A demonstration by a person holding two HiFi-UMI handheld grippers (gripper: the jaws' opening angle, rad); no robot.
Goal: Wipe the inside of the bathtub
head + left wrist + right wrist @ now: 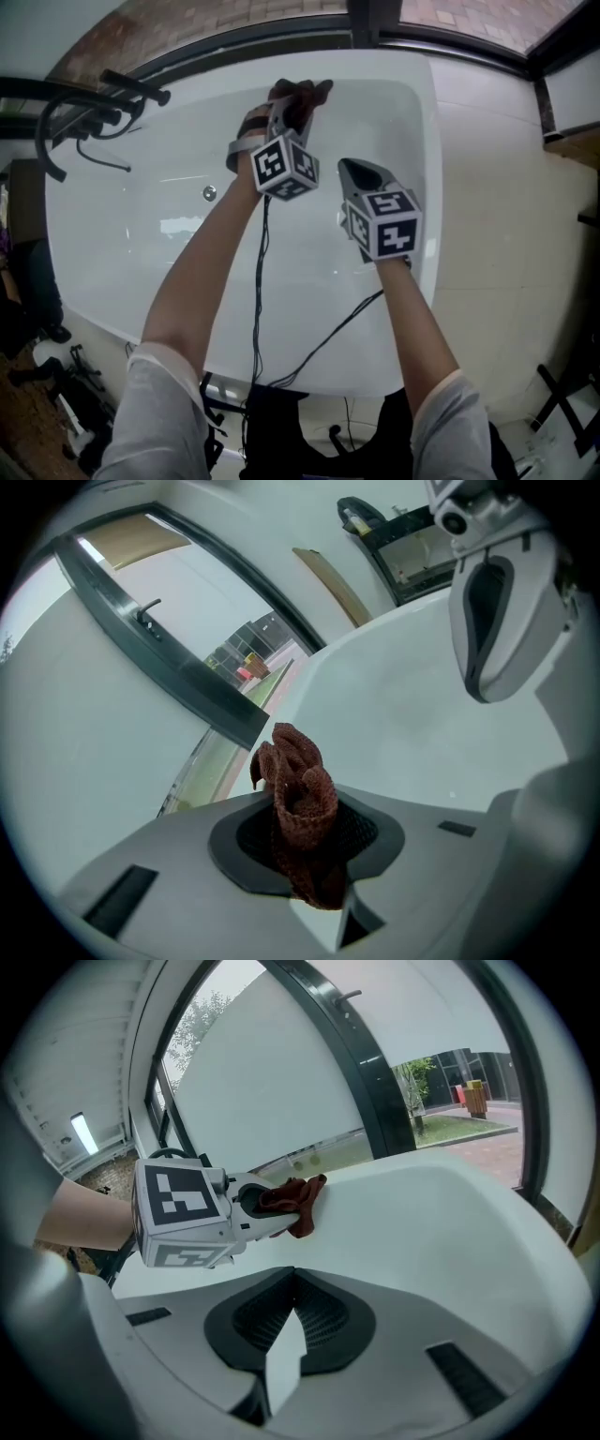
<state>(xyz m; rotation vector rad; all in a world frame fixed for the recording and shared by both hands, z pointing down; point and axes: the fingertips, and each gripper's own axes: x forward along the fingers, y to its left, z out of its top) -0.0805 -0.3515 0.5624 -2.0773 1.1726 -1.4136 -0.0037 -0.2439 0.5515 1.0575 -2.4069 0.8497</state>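
Free room and obstacles. We found the bathtub (131, 239) basin open and smooth over most of its floor and its left half, where tongs could pass freely. The left tongs (296, 101), clamped on the brown cloth (302, 92), stood at the far wall near the rim. The right tongs (362, 174), jaws together and empty, hung just beside them nearer the right wall, leaving only a narrow gap between the two. Two black cables (258, 281) trailed over the near floor and the near rim. A round metal fitting (209, 193) sat on the inner wall at left. Over the left rim hung black tap fittings (84, 112), and a dark window frame (281, 33) bounded the far rim.
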